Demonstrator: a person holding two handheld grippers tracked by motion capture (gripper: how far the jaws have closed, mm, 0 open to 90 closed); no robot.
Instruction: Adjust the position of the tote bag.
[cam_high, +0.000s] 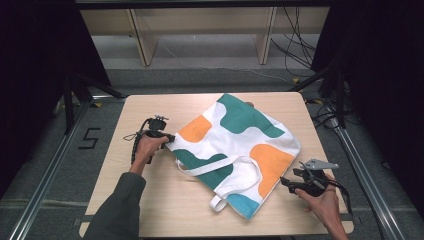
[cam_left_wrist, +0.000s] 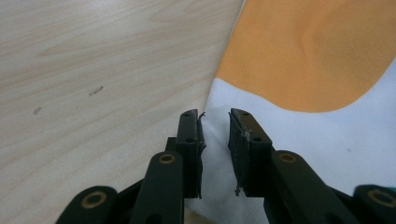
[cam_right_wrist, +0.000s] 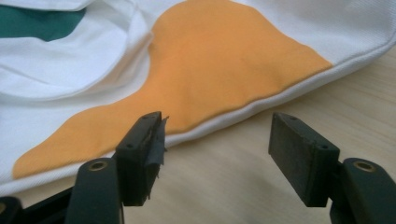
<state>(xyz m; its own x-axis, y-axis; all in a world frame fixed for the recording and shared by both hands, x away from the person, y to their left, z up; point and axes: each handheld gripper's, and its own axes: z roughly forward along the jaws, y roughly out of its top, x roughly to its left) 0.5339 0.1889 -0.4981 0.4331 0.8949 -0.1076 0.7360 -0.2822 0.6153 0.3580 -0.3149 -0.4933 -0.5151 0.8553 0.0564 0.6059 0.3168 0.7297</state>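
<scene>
Pale wood makes up the table (cam_high: 165, 200), and in the high view a white tote bag (cam_high: 235, 150) with green, orange and blue patches lies flat across its middle, turned at an angle, its white straps (cam_high: 210, 167) trailing toward the near edge. The left gripper (cam_high: 167, 138) is held at the bag's left corner, its tips at the cloth edge, while the right gripper (cam_high: 286, 182) hovers over bare wood just beside the bag's near right edge, a grey three-cornered plate (cam_high: 317, 163) on top of it. In the left gripper view, the left gripper (cam_left_wrist: 215, 126) has its jaws a narrow gap apart, straddling the white edge of the tote bag (cam_left_wrist: 299, 140); cloth shows in the gap, but the pads are not pressed on it, and an orange patch (cam_left_wrist: 308, 51) sits just beyond, with the table (cam_left_wrist: 93, 70) to the left. In the right gripper view, the right gripper (cam_right_wrist: 217, 135) has its jaws wide apart above the table (cam_right_wrist: 224, 186), close to the hem of the tote bag (cam_right_wrist: 60, 74), where an orange patch (cam_right_wrist: 210, 65) runs along the edge; nothing lies between the jaws.
</scene>
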